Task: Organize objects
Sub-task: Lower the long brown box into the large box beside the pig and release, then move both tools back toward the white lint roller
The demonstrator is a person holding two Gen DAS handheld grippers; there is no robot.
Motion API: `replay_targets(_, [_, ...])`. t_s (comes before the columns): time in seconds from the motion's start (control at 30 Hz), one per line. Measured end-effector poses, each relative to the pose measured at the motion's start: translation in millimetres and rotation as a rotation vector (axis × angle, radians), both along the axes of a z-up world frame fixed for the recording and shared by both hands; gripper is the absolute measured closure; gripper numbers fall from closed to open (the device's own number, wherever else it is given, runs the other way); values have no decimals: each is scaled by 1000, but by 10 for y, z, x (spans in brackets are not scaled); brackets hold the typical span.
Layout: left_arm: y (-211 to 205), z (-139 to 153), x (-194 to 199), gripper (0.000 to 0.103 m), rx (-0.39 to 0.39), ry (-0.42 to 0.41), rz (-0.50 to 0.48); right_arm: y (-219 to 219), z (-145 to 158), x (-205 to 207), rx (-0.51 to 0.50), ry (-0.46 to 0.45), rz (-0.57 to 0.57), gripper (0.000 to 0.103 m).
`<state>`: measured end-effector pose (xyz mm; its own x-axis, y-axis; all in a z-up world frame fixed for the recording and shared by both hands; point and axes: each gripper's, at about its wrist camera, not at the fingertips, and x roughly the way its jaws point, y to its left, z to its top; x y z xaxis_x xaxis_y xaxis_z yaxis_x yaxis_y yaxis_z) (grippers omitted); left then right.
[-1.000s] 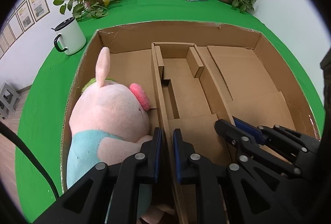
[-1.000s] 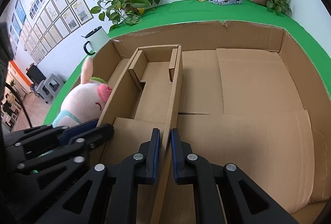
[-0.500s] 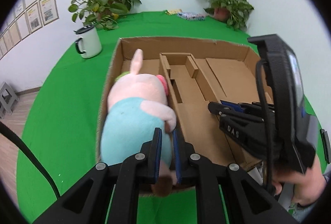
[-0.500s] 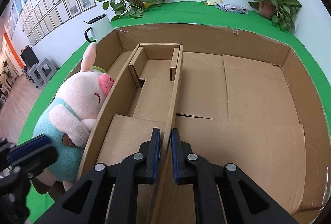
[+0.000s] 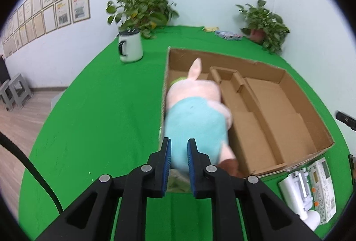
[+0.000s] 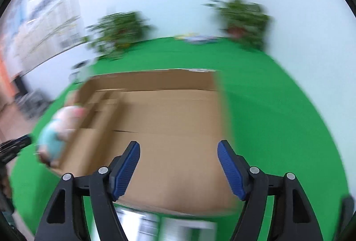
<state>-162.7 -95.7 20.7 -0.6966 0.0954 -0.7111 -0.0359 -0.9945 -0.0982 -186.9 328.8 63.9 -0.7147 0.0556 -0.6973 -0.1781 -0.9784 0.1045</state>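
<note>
A pink plush pig in a light blue shirt (image 5: 195, 114) lies in the left compartment of an open cardboard box (image 5: 311, 112) with cardboard dividers (image 5: 242, 89). My left gripper (image 5: 179, 152) is nearly shut with a narrow gap, empty, pulled back above the box's near left corner just behind the pig. My right gripper (image 6: 179, 165) is wide open and empty above the box's near edge (image 6: 178, 129). The right wrist view is blurred; the pig (image 6: 60, 129) shows at its left.
A white mug (image 5: 130, 47) stands on the green table (image 5: 100, 118) left of the box. Two potted plants (image 5: 142, 12) (image 5: 264, 23) stand at the back. A white packaged item (image 5: 311, 187) lies near the box's front right corner.
Both grippers have pulled back and up from the box. The right gripper let go of the cardboard divider and opened wide. The left gripper drew away from the pig.
</note>
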Motion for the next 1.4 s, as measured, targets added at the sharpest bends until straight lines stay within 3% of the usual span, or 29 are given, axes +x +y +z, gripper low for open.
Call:
replay_targets(0.07, [-62,-102,-46,89,27,-26,16,275,-173,42,-11,-44,-62,35])
replay_targets(0.13, [-114,-180,-77,89,47,-39,32,394,-388,35,-33,-99,-68,49])
replay_targets(0.23, [-137,-250,-80,91,63,-64,28,373,-613,-5,-63,-154,-45,61])
replay_targets(0.27, [-149,-268,-78,91,71,-67,28,354,-625,8,-71,-132,-41,63])
replay_targets(0.37, [-196,-278,-52,92,109,-73,24,275,-614,-8,-91,-135,-16,88])
replay_targets(0.43, [-201,-273,-54,92,112,-80,26,118,-576,-8,-19,-147,-21,95])
replay_targets(0.6, [-167,-225,0,92,69,-71,25,42,-535,56,17,-144,-40,95])
replay_targets(0.67, [-117,-144,89,91,16,-48,37,-80,-440,147,81,-127,-54,85])
replay_targets(0.7, [-64,-78,176,91,-24,-24,40,-119,-383,213,91,-107,-46,64])
replay_targets(0.73, [-33,-30,235,88,-41,-6,33,-215,-290,378,91,-63,-23,36])
replay_targets(0.8, [92,94,461,63,-46,52,-14,-458,-150,728,54,15,44,14])
replay_targets(0.83, [160,141,583,34,-31,76,-38,-644,-126,917,20,27,109,14])
replay_targets(0.87, [239,173,706,17,-9,100,-53,-840,-142,1086,-9,24,180,13])
replay_targets(0.93, [395,181,879,16,49,110,-93,-1179,-217,1367,-34,17,266,13])
replay_targets(1.03, [618,31,943,16,161,12,-194,-1564,-377,1652,-26,-8,315,13])
replay_targets(1.17, [833,-216,894,16,314,-75,-281,-1908,-640,1773,76,-78,319,16])
replay_targets(1.23, [927,-343,820,18,380,-118,-318,-1884,-743,1798,58,-117,299,36])
replay_targets(1.3, [993,-435,774,18,403,-161,-332,-1863,-835,1791,48,-151,259,49])
replay_targets(1.4, [1075,-528,717,23,415,-224,-365,-1911,-832,1887,13,-149,298,48])
